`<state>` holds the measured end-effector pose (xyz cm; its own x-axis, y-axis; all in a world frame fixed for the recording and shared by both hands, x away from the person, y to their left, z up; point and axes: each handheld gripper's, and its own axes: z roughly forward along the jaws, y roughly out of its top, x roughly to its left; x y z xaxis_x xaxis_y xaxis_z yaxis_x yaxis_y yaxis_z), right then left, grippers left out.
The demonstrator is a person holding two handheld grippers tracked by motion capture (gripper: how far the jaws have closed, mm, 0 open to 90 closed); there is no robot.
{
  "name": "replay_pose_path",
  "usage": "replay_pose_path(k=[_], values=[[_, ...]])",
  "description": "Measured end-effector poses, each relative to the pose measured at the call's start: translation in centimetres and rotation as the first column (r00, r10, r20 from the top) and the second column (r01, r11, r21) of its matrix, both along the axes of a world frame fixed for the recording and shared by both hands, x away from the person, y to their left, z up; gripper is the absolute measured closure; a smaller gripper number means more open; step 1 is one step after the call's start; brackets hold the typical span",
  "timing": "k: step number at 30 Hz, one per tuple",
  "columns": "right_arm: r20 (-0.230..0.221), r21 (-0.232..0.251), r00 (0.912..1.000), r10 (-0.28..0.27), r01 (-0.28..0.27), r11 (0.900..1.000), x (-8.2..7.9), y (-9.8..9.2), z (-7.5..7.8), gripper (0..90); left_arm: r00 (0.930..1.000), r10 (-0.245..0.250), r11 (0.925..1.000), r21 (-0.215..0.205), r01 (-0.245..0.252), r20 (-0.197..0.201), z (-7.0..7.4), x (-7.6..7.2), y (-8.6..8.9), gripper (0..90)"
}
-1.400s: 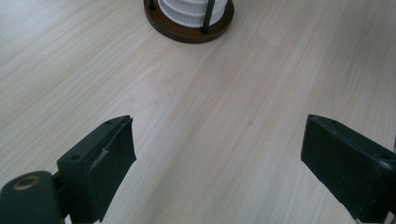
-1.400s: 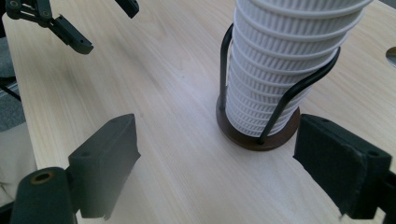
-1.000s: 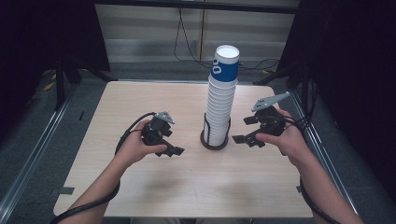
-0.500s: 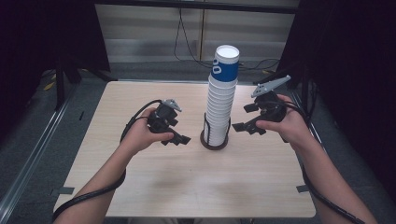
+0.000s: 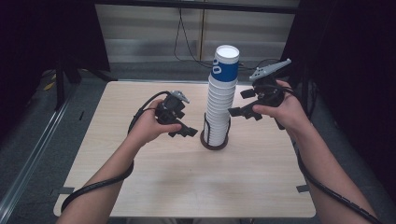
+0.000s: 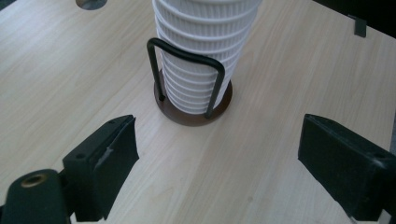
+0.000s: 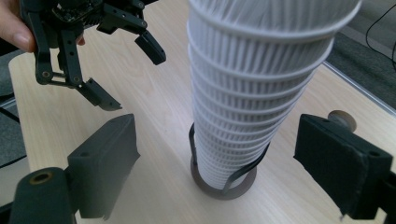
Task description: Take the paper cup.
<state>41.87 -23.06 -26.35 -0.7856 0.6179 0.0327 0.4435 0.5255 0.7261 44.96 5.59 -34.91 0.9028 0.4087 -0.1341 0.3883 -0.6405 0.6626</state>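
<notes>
White ribbed cups [image 5: 219, 107], topped by a blue-banded one, are stacked in a dark wire holder [image 5: 214, 138] at the middle of the table [image 5: 154, 186]. The left gripper [image 5: 183, 127] is held just beside the stack's base, its jaws just closing yet apart, nothing between them. The right gripper [image 5: 240, 103] is held open beside the stack, higher up.

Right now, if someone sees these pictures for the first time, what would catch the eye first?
The tall stack of white cups stands out first, near the middle of the wooden table, in a dark wire holder; its top cup bears a blue band. Next come the two black grippers, the left gripper and the right gripper, which flank the stack, both open and holding nothing.
</notes>
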Motion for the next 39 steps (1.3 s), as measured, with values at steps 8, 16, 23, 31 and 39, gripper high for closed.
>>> replay_pose_path(k=[8, 16, 23, 31, 39], values=[[0.026, 0.0, 0.9994, -0.023, 0.023, 1.0, 0.5, 0.5, 1.9, 12.0, 0.9997, -0.021, 0.9997, 0.008, 0.021, 0.009, 0.5, 0.3, -0.3, 11.8], [0.042, 0.029, 0.9985, -0.035, 0.033, 0.999, 1.2, 1.0, 3.4, 11.8, 1.0, 0.002, 0.9998, -0.017, -0.002, 0.003, 0.5, 0.3, -0.4, 11.9], [0.052, 0.054, 0.9974, -0.051, 0.048, 0.997, 2.0, 1.4, 3.8, 11.7, 1.0, -0.001, 0.9997, -0.024, 0.001, 0.003, 0.4, 0.4, -0.4, 12.5], [0.056, 0.067, 0.9967, -0.059, 0.055, 0.996, 2.7, 2.1, 3.9, 10.9, 0.9998, -0.015, 0.9998, -0.009, 0.015, 0.011, 0.2, 0.5, -0.6, 13.7], [0.064, 0.092, 0.9949, -0.078, 0.072, 0.993, 3.3, 2.5, 3.9, 10.8, 0.9999, -0.011, 0.9999, -0.008, 0.011, 0.011, 0.0, 0.6, -0.5, 14.0]])
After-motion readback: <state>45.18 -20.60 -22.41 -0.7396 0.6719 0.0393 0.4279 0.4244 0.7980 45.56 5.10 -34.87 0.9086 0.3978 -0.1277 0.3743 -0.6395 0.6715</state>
